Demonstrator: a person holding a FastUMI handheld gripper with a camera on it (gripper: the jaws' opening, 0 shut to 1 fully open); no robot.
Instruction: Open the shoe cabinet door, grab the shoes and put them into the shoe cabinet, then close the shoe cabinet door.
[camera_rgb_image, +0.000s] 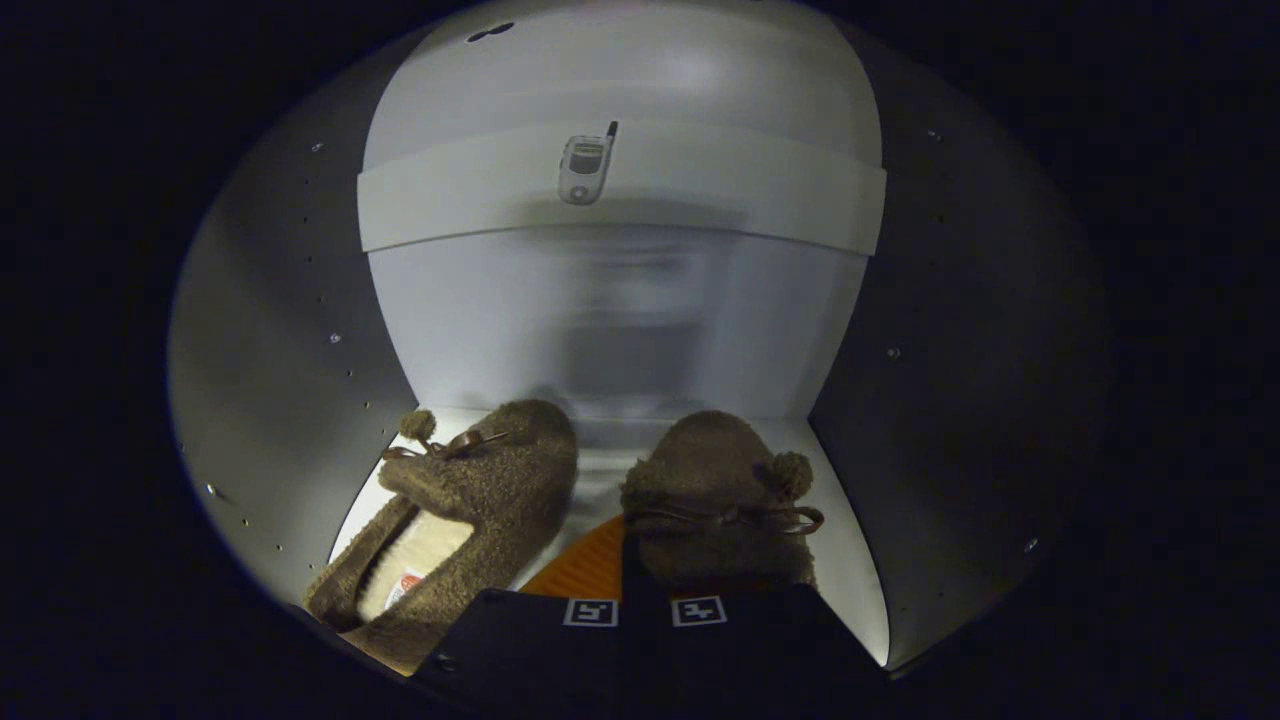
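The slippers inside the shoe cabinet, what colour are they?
Fuzzy brown slippers, cream lining, seen in the gripper view; the gripper holds one.

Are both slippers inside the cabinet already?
Yes, the left slipper and right slipper both rest on the cabinet floor, by the gripper.
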